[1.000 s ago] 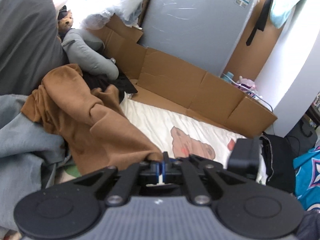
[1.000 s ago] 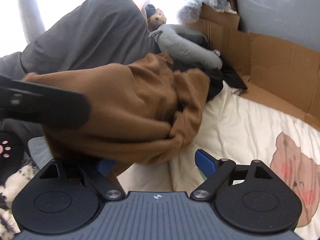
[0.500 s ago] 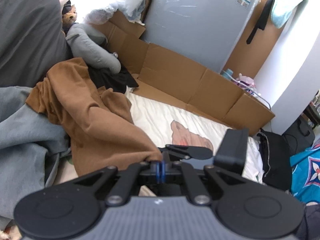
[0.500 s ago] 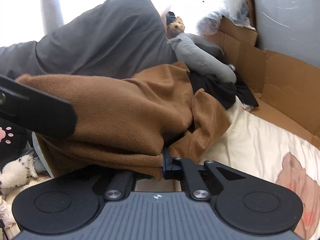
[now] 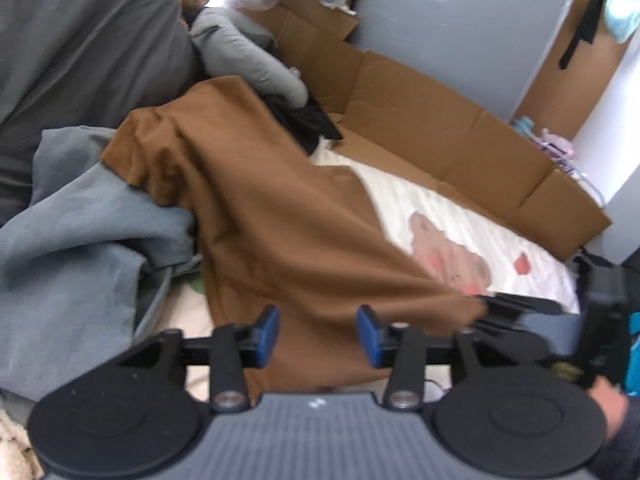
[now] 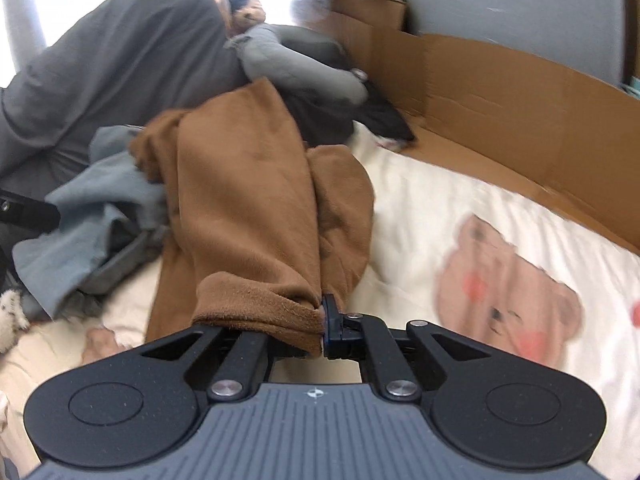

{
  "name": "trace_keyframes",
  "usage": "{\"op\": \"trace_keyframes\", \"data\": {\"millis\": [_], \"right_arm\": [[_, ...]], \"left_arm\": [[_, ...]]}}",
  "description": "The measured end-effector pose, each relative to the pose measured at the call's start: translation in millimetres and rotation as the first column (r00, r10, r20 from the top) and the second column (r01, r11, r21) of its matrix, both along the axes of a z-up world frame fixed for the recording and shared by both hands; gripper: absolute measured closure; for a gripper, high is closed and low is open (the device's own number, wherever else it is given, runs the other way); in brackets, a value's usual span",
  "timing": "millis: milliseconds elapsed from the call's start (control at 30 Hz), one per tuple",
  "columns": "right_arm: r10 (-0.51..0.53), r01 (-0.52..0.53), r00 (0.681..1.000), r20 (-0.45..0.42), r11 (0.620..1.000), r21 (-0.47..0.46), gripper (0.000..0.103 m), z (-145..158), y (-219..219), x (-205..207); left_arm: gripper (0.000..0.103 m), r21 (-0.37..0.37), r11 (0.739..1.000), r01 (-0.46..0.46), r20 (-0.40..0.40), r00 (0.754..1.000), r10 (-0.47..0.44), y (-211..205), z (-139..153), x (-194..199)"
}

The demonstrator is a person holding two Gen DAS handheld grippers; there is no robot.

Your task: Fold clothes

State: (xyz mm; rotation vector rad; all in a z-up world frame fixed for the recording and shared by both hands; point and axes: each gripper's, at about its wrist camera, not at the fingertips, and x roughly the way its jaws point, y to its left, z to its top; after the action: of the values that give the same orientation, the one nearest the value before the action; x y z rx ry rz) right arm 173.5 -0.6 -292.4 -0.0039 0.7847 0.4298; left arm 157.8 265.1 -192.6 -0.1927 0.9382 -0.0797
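the brown fleece garment (image 5: 276,216) lies stretched across the bed, its far end resting against a grey-blue garment (image 5: 76,256) and a dark grey pillow (image 5: 80,36), its near end pulled toward the cameras over the cream bedsheet (image 5: 420,208) with a printed bear (image 6: 508,288).

the left gripper (image 5: 318,332) has its jaws opening; the blue pads stand apart with the brown cloth lying between them, and they do not press on it. the cloth runs flat under that gap and off toward the right, where its corner meets the black fingers of the other tool.

the right gripper (image 6: 325,330) is clamped tight on a rolled hem of the brown fleece garment (image 6: 248,200); the thick folded edge bunches just left of the closed pads and drapes over the left linkage. from there the cloth rises away in two long folds toward the pillow.

a grey plush toy (image 6: 304,68) lies behind the garment, with black cloth (image 6: 384,120) beside it. flattened cardboard (image 5: 440,120) lines the far side of the bed. a hand (image 5: 608,404) shows at the lower right edge of the left wrist view.
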Motion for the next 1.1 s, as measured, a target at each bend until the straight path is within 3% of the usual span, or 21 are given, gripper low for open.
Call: {"op": "trace_keyframes", "data": {"millis": [200,467,733,967,1100], "right_arm": [[-0.092,0.090,0.995,-0.040,0.995,-0.032,0.100,0,-47,-15],[-0.203,0.200,0.978,-0.053,0.978,-0.055,0.100,12,-77,-25],[-0.348,0.336,0.934,-0.083,0.933,-0.132,0.100,13,-135,-38],[-0.447,0.424,0.892,-0.071,0.879,-0.218,0.100,15,-182,-51],[-0.457,0.422,0.885,-0.090,0.868,-0.259,0.100,11,-196,-55]], "left_arm": [[0.041,0.039,0.998,-0.052,-0.002,0.999,0.052,7,-16,16],[0.029,0.100,0.992,-0.080,0.037,0.996,0.077,14,-35,51],[0.019,0.159,0.979,-0.127,0.063,0.991,0.118,21,-49,82],[0.015,0.189,0.978,-0.084,0.058,0.996,0.075,10,-73,99],[0.015,0.189,0.980,-0.068,0.041,0.997,0.061,3,-91,106]]}}
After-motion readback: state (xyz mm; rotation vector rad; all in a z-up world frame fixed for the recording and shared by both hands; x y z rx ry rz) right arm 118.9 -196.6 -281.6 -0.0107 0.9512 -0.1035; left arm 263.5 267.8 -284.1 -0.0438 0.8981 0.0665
